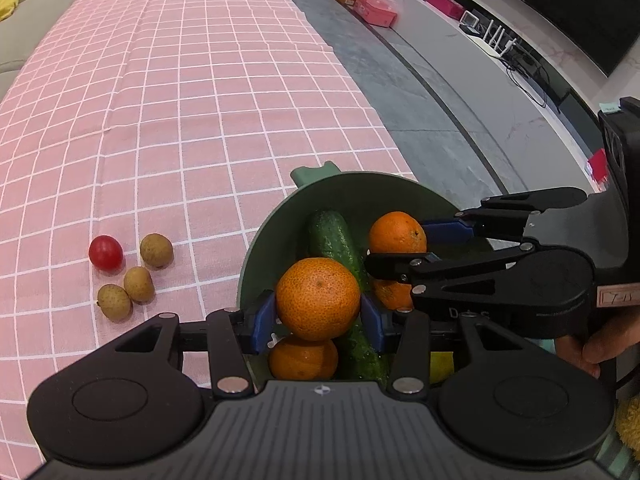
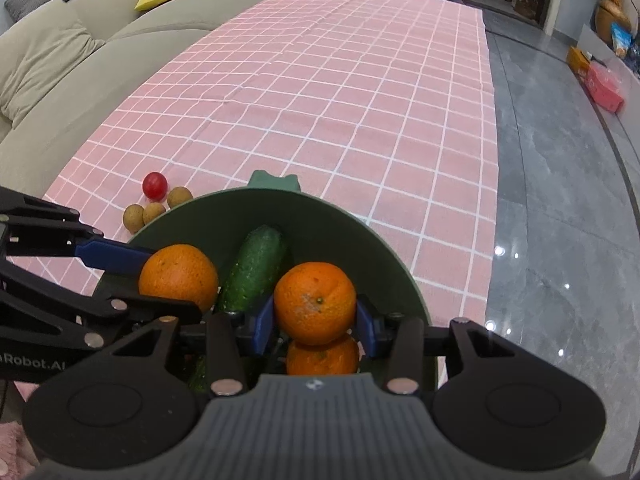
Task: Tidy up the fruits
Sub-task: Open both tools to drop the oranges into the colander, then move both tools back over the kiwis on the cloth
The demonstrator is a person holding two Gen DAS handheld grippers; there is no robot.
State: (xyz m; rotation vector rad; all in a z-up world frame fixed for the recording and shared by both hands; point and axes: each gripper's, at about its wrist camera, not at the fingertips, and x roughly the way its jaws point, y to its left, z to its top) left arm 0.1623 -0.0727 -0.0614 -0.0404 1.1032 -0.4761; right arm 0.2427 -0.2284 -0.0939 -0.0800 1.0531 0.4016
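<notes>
Left wrist: left gripper [image 1: 318,316] clamped on orange [image 1: 318,298] above bowl [image 1: 360,188]. Right gripper [image 2: 315,326] squeezing second orange [image 2: 315,302], cucumber [image 2: 254,268] alongside.

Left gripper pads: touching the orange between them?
Touching. Left wrist view shows both blue pads of the left gripper pressed against the sides of the orange, no gap.

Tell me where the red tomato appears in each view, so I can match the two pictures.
Left wrist: the tomato lies on the pink cloth at lower left, well left of the green bowl.
Right wrist: the tomato lies left of centre, just beyond the bowl's far-left rim.
Shared landmark: the three brown longans beside it.
</notes>
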